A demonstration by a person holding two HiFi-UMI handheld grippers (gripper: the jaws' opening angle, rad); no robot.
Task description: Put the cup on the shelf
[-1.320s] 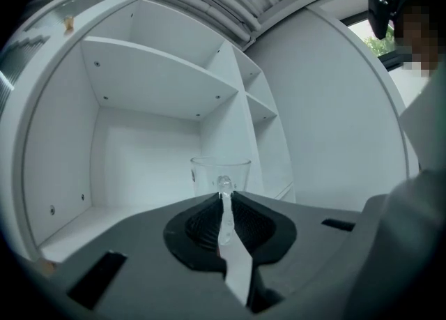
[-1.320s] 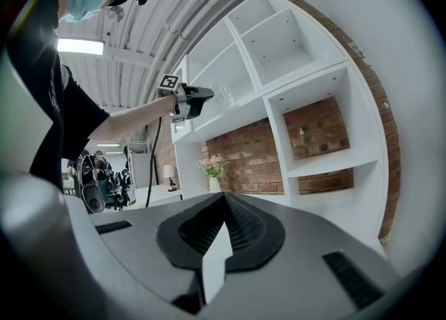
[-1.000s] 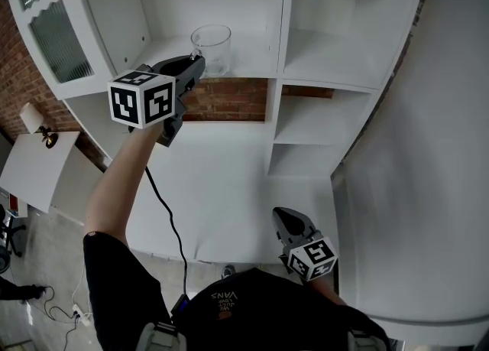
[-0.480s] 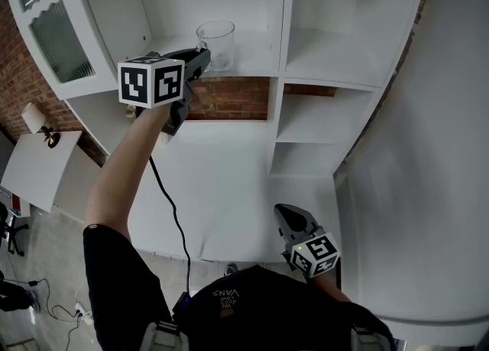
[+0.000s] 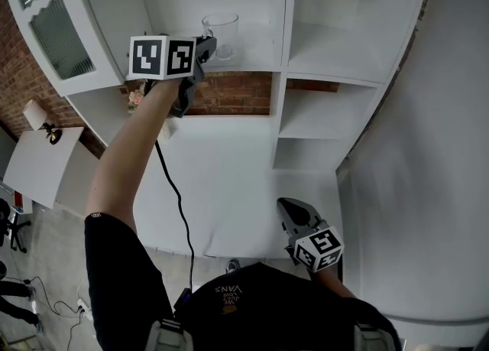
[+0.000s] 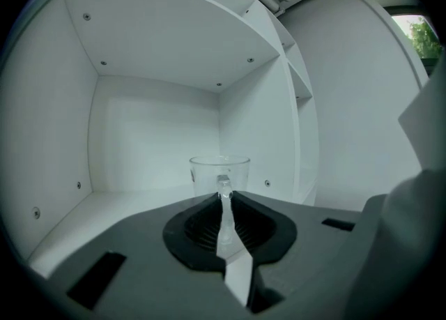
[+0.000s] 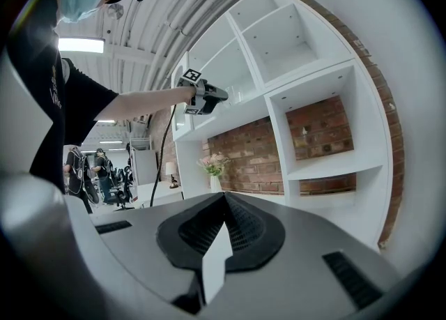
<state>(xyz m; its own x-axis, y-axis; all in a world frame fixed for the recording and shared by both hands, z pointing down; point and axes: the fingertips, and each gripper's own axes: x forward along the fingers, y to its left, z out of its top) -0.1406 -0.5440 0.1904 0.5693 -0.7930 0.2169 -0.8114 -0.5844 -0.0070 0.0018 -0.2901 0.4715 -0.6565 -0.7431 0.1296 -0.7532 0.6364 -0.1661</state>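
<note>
Cup (image 5: 220,34): clear glass, with a handle, standing upright on the shelf (image 5: 256,53) in the upper left bay of the white unit. Long axis vertical, mouth up, base flat on the board. It sits toward the front of the bay, the back and side walls well apart from it. In the left gripper view the cup (image 6: 219,171) is dead centre, its handle turned out of the bay and pointing straight back at the camera.

Left tool (image 5: 208,43): raised on an outstretched arm and reaching into the bay from the front, roughly level. Its tips (image 6: 223,192) are clamped on the thin glass handle, one at each side, with only a narrow slit between the jaws. The jaws have just been easing apart a little, the handle between them.

Shelf board (image 6: 104,207) around the cup is bare white. A strip of brick wall (image 5: 229,93) shows under the bay.

Right tool (image 5: 286,208): low and near the person's body, over the white tabletop (image 5: 229,181), well apart from the cup. In its own view the jaws (image 7: 223,196) are clenched tip to tip with nothing between them. Beyond them, a vase of flowers (image 7: 212,166) stands on a lower ledge beside the brick.
</note>
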